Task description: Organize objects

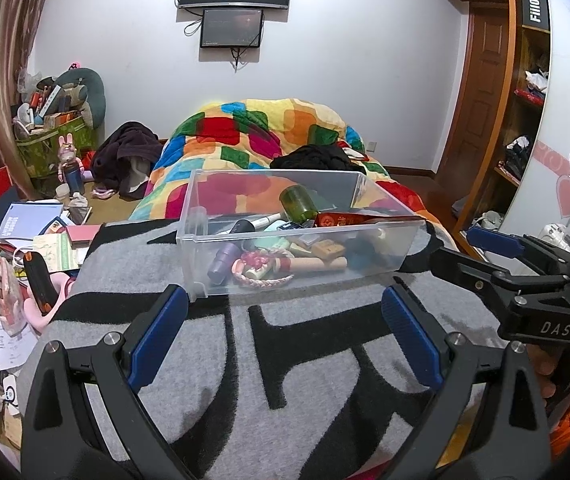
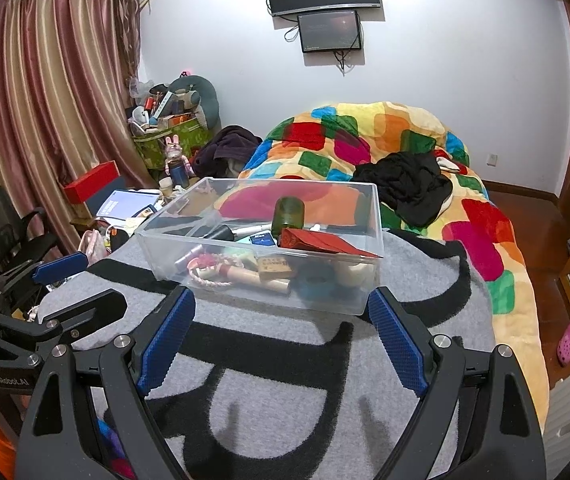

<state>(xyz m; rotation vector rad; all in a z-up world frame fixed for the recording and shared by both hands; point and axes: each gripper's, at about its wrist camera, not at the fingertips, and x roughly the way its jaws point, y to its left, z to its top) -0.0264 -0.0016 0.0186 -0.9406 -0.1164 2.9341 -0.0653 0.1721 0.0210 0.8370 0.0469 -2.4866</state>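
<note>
The clear box (image 1: 285, 240) is sitting on the bed's grey blanket (image 1: 305, 360), just beyond both grippers. The left gripper (image 1: 285, 308) and right gripper (image 2: 281, 312) are hovering with jaws spread, holding nothing. Small items are piling inside, blurring behind the plastic.

Clear plastic bin (image 1: 205, 264) on grey blanket (image 1: 325, 360), filled with small items.
</note>
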